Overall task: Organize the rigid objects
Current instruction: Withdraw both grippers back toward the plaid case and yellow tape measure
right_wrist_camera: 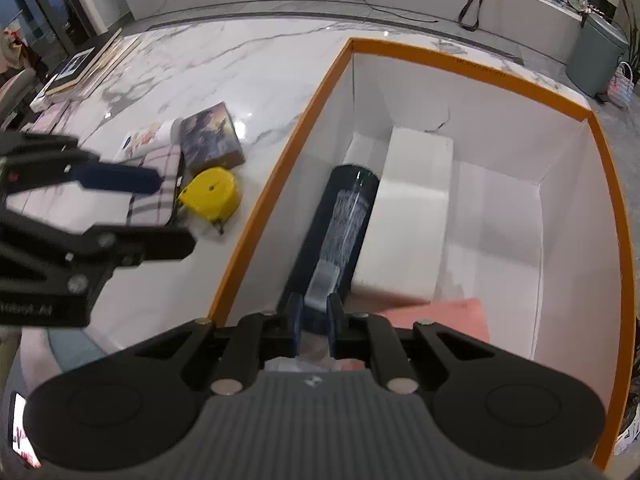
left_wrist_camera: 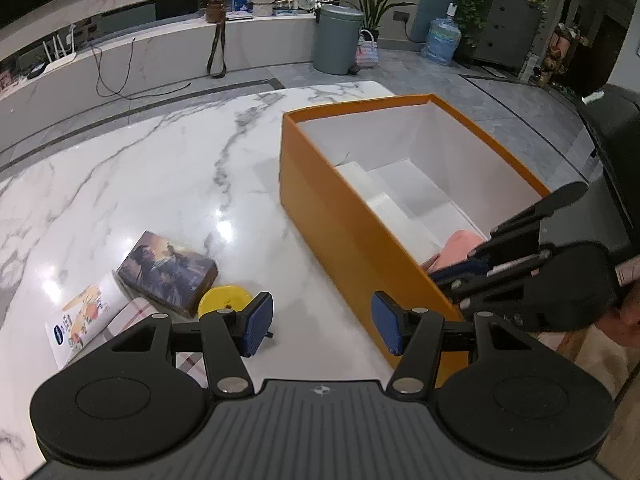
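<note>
right jaws: right gripper (right_wrist_camera: 314, 322) clamped on the near end of one dark blue tube (right_wrist_camera: 344, 224), nearly together.
tube: inside the orange box (right_wrist_camera: 264, 196), along its 9 o'clock wall, touching the white block (right_wrist_camera: 412, 208).
left jaws: left gripper (left_wrist_camera: 322, 322) wide apart, holding nothing, above the worktop (left_wrist_camera: 160, 168).
box count: one, open; one white block, one pink item (right_wrist_camera: 448, 314) at 5 o'clock.
worktop count: one yellow tape measure (left_wrist_camera: 222, 300), one picture box (left_wrist_camera: 170, 272), one leaflet (left_wrist_camera: 80, 320), at 9 o'clock of the orange box.
</note>
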